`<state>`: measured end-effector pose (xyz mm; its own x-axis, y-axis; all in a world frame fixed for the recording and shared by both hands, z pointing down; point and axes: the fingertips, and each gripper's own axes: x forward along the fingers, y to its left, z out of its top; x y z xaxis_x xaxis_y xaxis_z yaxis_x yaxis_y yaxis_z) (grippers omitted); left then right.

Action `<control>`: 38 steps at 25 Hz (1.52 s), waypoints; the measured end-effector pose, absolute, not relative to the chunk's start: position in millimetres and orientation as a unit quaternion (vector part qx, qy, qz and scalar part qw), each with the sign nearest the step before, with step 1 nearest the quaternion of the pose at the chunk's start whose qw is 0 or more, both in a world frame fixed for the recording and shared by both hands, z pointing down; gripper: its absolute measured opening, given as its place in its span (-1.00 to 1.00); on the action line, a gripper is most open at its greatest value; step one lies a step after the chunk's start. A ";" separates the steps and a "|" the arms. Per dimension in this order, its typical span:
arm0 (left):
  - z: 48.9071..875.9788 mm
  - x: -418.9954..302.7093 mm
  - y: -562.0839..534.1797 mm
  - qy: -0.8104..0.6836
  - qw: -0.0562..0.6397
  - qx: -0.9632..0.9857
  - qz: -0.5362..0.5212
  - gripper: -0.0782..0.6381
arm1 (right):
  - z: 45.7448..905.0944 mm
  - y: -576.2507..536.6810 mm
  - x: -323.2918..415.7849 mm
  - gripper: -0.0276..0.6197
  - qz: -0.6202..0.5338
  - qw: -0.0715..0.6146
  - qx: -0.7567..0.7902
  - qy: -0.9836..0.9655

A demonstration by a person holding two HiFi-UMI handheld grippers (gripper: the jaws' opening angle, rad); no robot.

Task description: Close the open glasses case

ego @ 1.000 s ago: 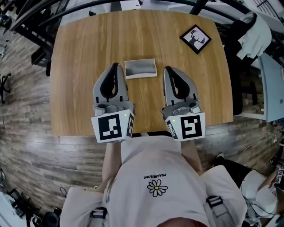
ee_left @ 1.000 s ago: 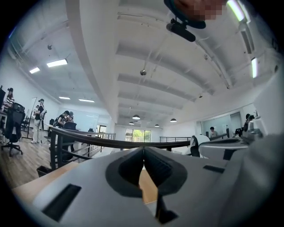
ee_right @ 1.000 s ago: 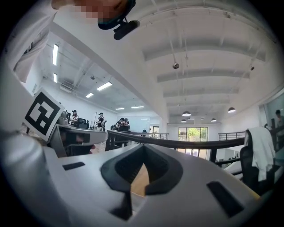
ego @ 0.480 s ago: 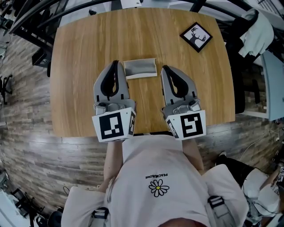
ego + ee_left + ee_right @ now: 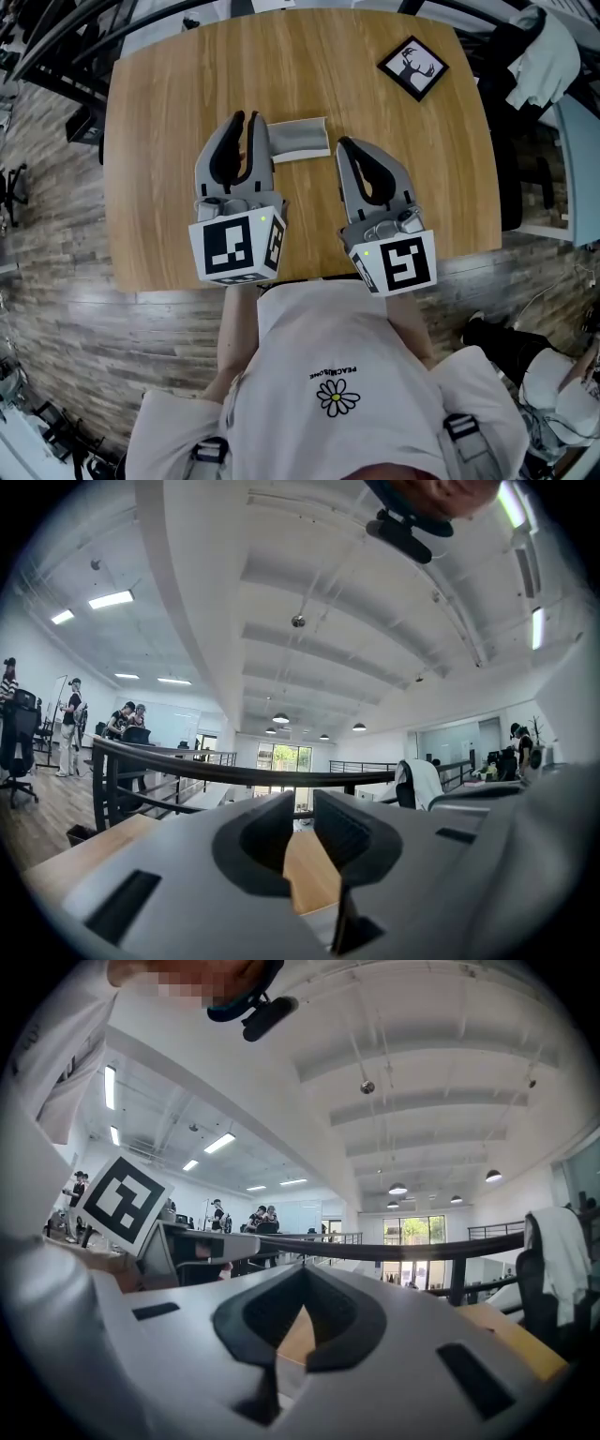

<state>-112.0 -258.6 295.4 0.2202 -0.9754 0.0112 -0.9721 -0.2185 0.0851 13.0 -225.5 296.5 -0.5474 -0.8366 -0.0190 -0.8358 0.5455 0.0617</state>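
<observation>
While my right claw point(image 5: 344, 146) has kept its place, my left claw point(image 5: 248, 124) has pushed forward along the tabletop point(image 5: 159, 103). Its tips now stand level with the grey glasses case point(image 5: 300, 138), where a second ago they lay short of the case's near edge. The left claw's jaws were pressed together then. They are opening now, and through the gap I see only bare wood, so nothing is gripped. The right claw's jaws are closed tip to tip on nothing.

The case lies just beyond and to the right of my left claw, its left end close against that claw's right jaw. It sits ahead and to the left of my right claw. I judge this as lining up to work the case from its left end. It looks open to me, so the closing itself is not yet done.

Counted: one glasses case, two claws, two marker cubes, one black square picture of a deer's head point(image 5: 412, 67) far off beyond my right claw, and one tabletop.
</observation>
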 end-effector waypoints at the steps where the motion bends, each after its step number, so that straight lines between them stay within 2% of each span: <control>1: 296.9 -111.1 -262.4 -0.623 0.037 0.781 -0.021 -0.56 | 299.0 -226.7 14.0 -0.89 -0.031 0.010 0.476 -0.879; 5: 315.8 -107.0 -276.4 -0.611 0.056 0.790 -0.010 -0.41 | 312.8 -228.0 20.9 -0.89 -0.021 0.025 0.483 -0.875; 11: 385.0 -102.7 -301.7 -0.596 0.112 0.795 0.032 -0.42 | 326.8 -227.5 29.9 -0.89 -0.006 0.032 0.491 -0.871; 15: 424.3 -93.8 -311.2 -0.561 0.155 0.812 0.050 -0.23 | 331.6 -228.8 35.2 -0.89 0.001 0.041 0.497 -0.867; 23: 465.3 -80.3 -324.7 -0.532 0.174 0.824 0.088 -0.10 | 342.3 -228.2 44.0 -0.89 0.011 0.058 0.511 -0.858; 38: 532.1 -72.7 -337.7 -0.508 0.228 0.817 0.148 -0.03 | 366.3 -228.9 40.0 -0.89 0.034 0.082 0.507 -0.858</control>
